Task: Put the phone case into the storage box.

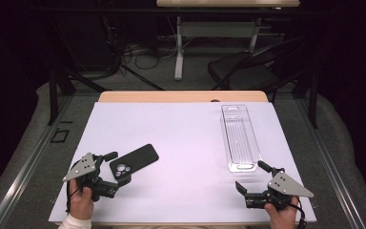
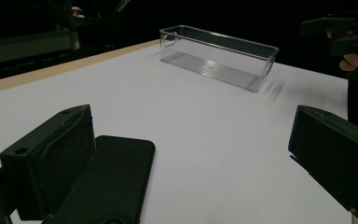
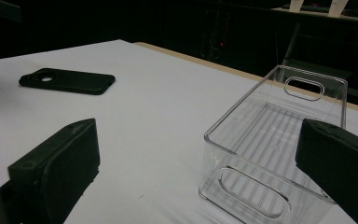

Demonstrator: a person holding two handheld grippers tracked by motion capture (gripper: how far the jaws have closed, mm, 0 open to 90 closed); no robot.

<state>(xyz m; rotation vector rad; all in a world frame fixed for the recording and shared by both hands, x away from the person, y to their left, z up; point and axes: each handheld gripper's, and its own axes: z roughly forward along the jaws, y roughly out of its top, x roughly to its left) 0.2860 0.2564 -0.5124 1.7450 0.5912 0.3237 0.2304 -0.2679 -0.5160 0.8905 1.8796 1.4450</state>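
A black phone case [image 1: 136, 160] lies flat on the white table at the front left, its camera cutout towards me. My left gripper [image 1: 118, 169] stands open at that end. In the left gripper view the case [image 2: 114, 179] lies beside the left jaw, with the gripper [image 2: 191, 158] wide open above the table. A long clear plastic bin [image 1: 226, 136] stands empty at the right. Just in front of the bin's near end, my right gripper [image 1: 252, 176] is open and holds nothing. The right gripper view shows the bin [image 3: 242, 116] close ahead between that gripper's [image 3: 198, 170] jaws, and the case [image 3: 67, 80] far off to the left.
A white sheet [image 1: 181, 143] covers the table, with a wooden strip [image 1: 181, 96] along its far edge. Beyond the table stand a dark chair [image 1: 248, 71] and a desk leg [image 1: 178, 47], with cables on the floor.
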